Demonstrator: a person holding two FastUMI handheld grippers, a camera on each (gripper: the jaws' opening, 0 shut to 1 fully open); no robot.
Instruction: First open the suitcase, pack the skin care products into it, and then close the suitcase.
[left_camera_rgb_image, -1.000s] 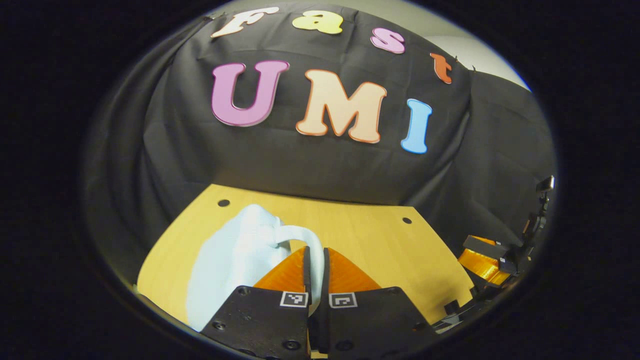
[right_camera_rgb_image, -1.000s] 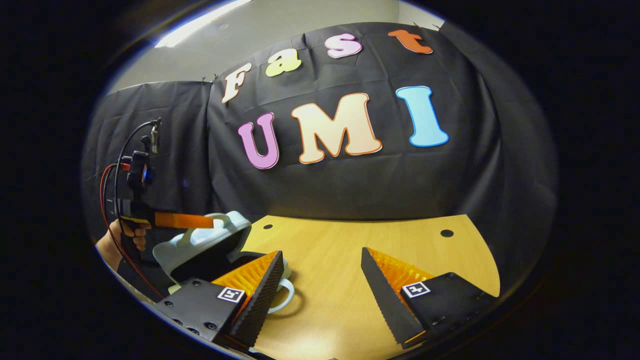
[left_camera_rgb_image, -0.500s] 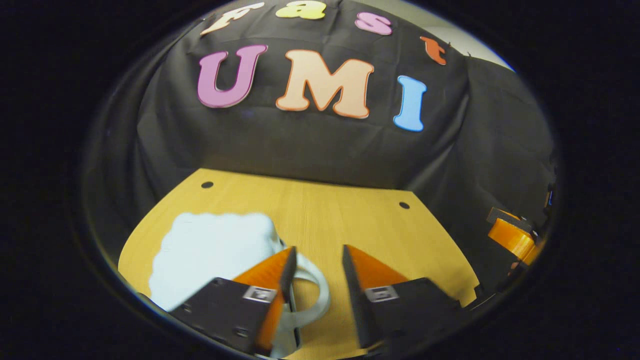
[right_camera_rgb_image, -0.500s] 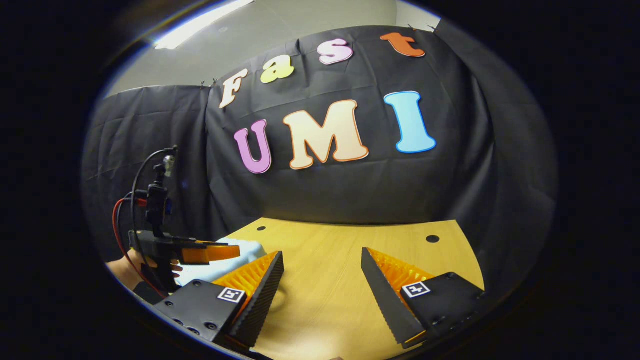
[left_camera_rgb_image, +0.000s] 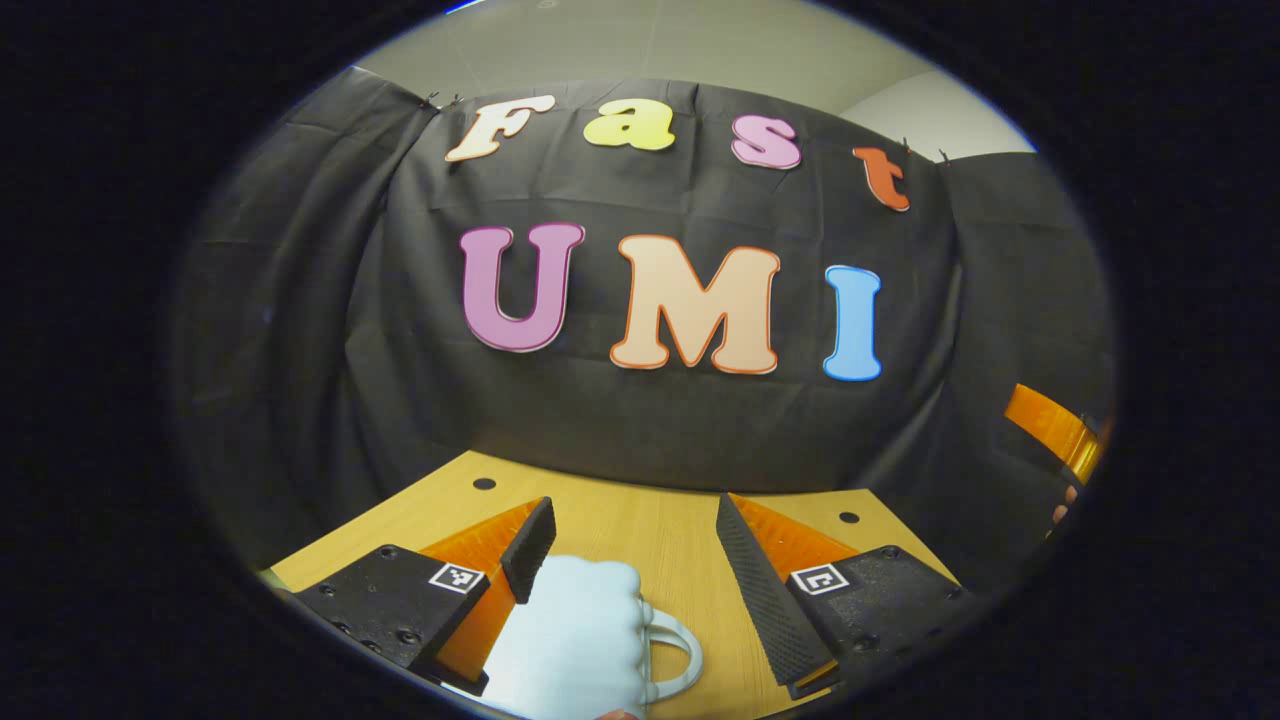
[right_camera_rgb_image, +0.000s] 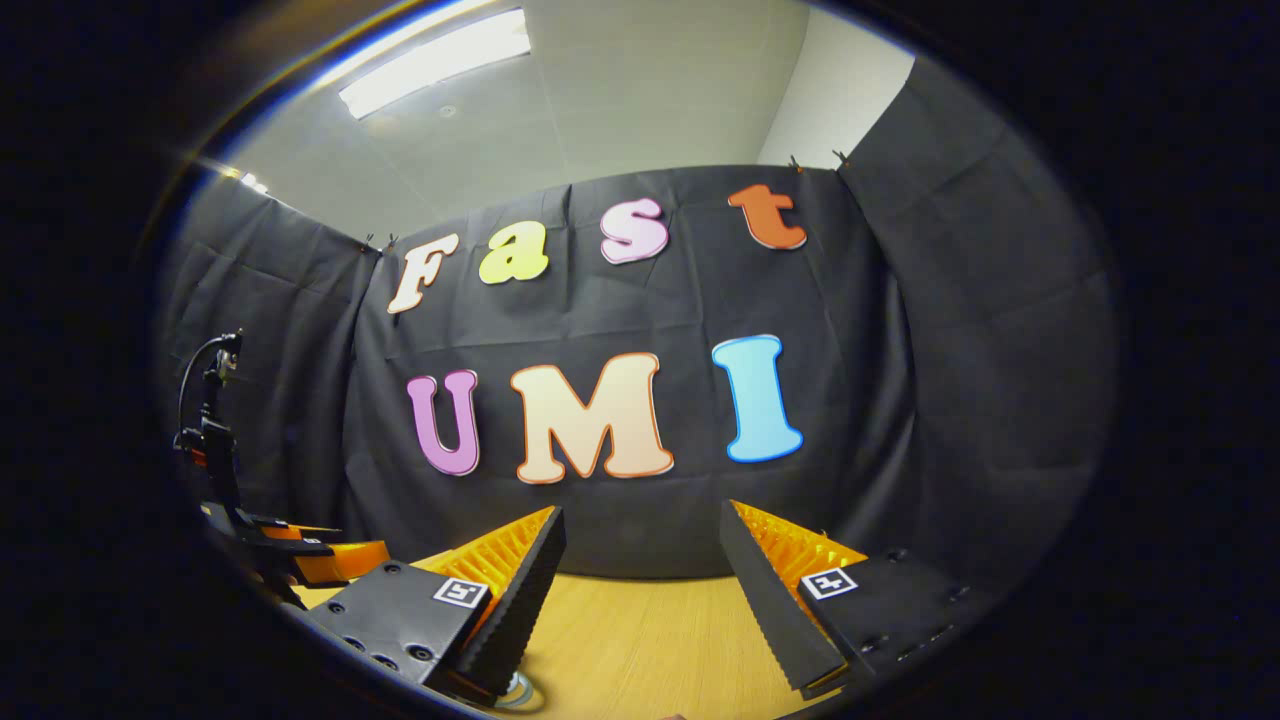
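Observation:
A small pale blue suitcase (left_camera_rgb_image: 570, 645) lies flat on the wooden table (left_camera_rgb_image: 640, 530), low in the left gripper view, its looped handle (left_camera_rgb_image: 682, 655) pointing right. My left gripper (left_camera_rgb_image: 632, 510) is open above it; the case's near end sits between the finger bases without being pinched. My right gripper (right_camera_rgb_image: 642, 512) is open too, held above the table with nothing between its fingers. A sliver of the handle (right_camera_rgb_image: 515, 690) peeks out below its left finger. No skin care products are in sight.
The black cloth wall stands close behind the table's far edge (right_camera_rgb_image: 640, 580). In the right gripper view, the left gripper (right_camera_rgb_image: 300, 560) and its cable mast are at the far left. In the left gripper view, part of the right gripper (left_camera_rgb_image: 1050, 425) is at the far right.
My left gripper was shut on the suitcase handle with the lid raised; it has opened and let go, and the lid now lies flat. Both views have tilted up toward the wall.

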